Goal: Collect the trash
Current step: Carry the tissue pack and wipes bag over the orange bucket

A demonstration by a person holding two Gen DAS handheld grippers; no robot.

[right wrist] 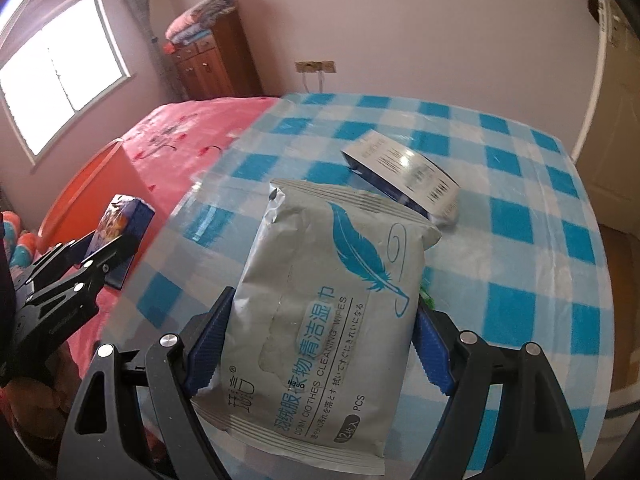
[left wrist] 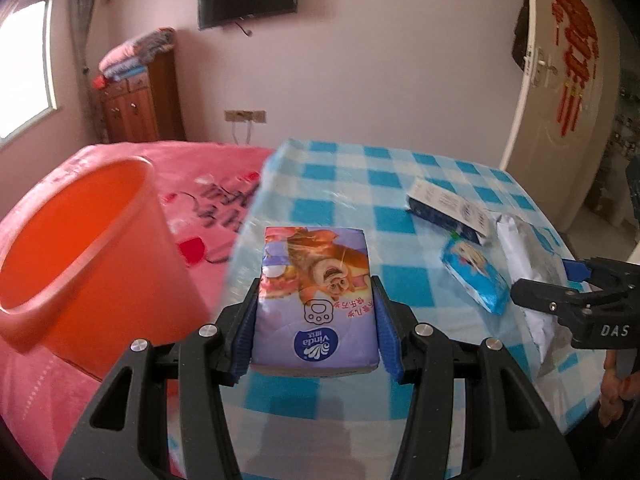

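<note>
Blue-and-white checked cloth covers the desk, which stands against a bed with a pink cover; one orange bucket rises at the desk's left edge. Four packs show in all. The left claw pinches one purple tissue pack, printed "Vinda" with a cartoon animal, lifted off the desk beside the bucket. The right claw pinches one grey wipes pack, reading "DOWN CLOTHES CLEANING WIPES", "OPEN" and "PCS", with a blue feather drawn on it. One dark-blue box with barcodes and one small blue packet lie on the cloth.
</note>
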